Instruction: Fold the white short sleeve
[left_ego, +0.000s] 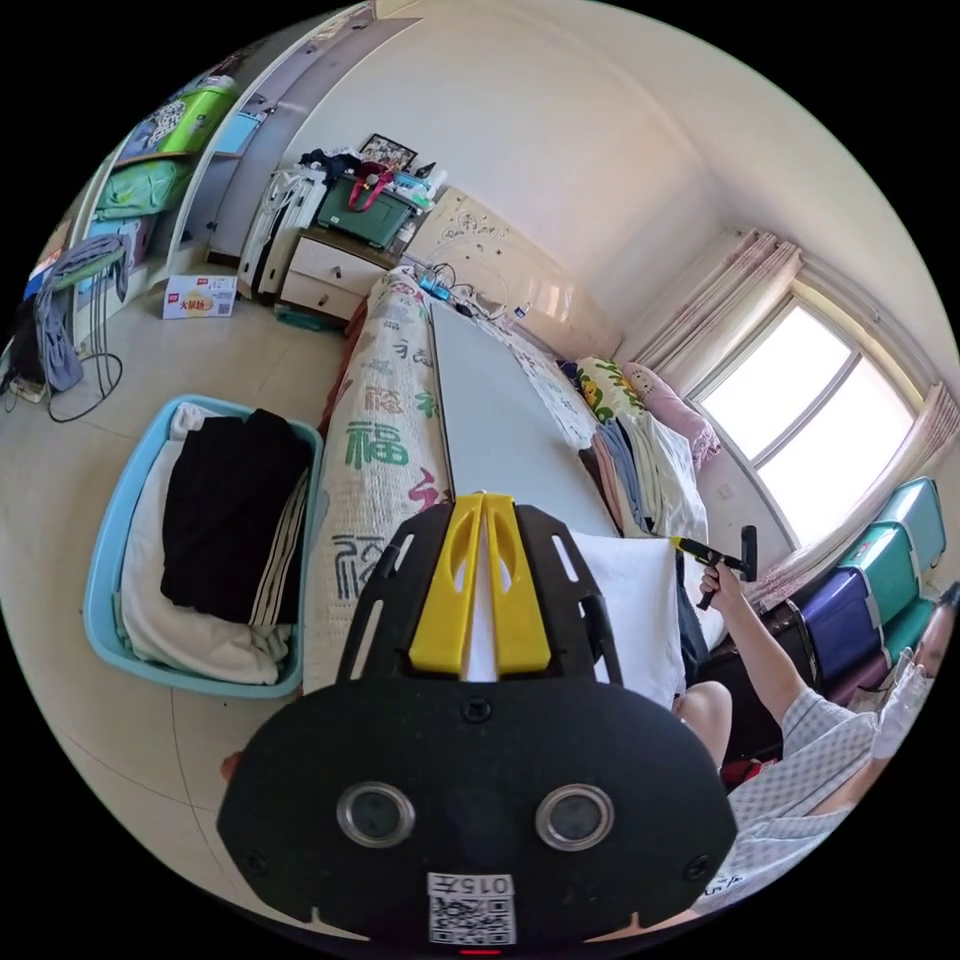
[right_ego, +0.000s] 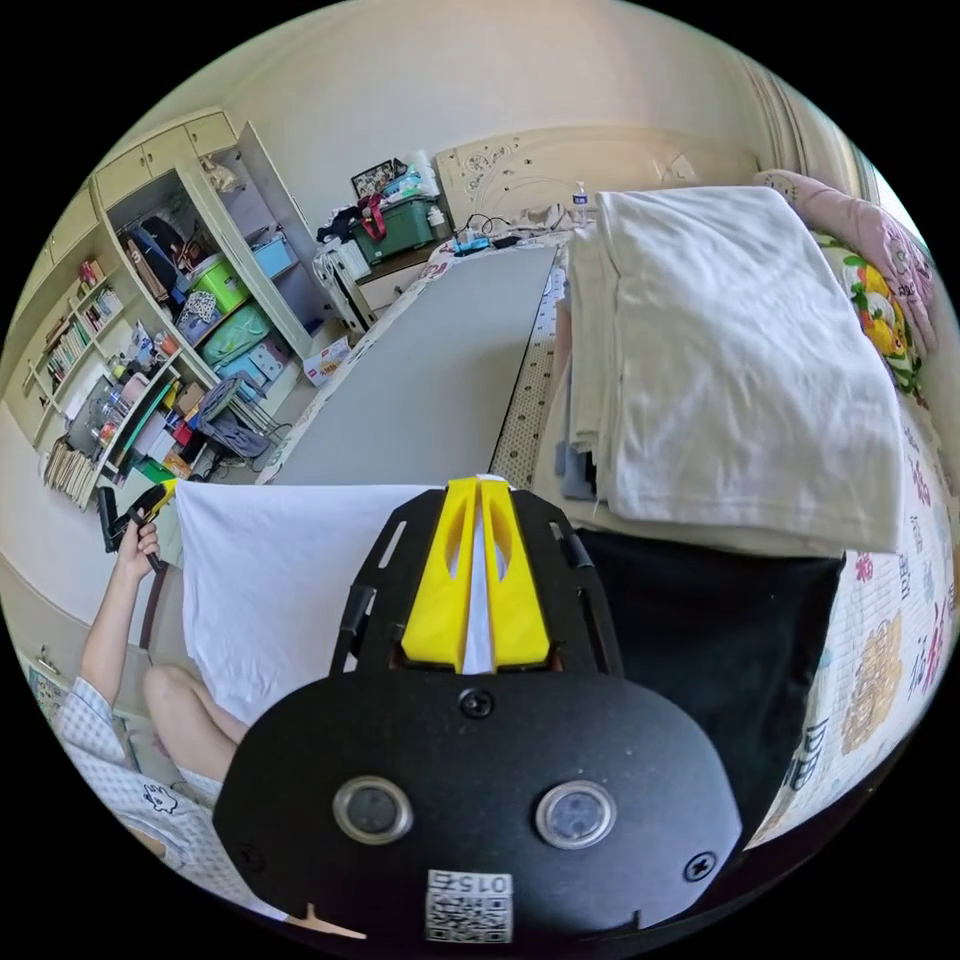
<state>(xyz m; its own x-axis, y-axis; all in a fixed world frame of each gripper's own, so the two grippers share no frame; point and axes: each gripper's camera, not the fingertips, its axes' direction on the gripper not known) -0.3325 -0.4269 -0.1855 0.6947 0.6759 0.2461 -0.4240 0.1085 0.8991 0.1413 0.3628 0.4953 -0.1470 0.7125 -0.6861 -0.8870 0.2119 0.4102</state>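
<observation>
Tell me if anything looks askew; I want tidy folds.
Nothing stands out. The white short sleeve hangs flat between the left tool and right tool, both clamped on its top edge. The folded stack on the bed looks neat.

We stood in a bright bedroom with plain pale walls (left_ego: 560, 130) and a glossy beige tiled floor (left_ego: 230, 350). Daylight poured through a wide window (left_ego: 810, 400) flanked by pink striped curtains (left_ego: 720, 300). A long bed (left_ego: 385, 440) under a cream quilt printed with characters carried a flat grey board (left_ego: 490, 410), ending at a carved cream headboard (right_ego: 590, 160). Open cream shelving (right_ego: 160, 330) held clutter.
</observation>
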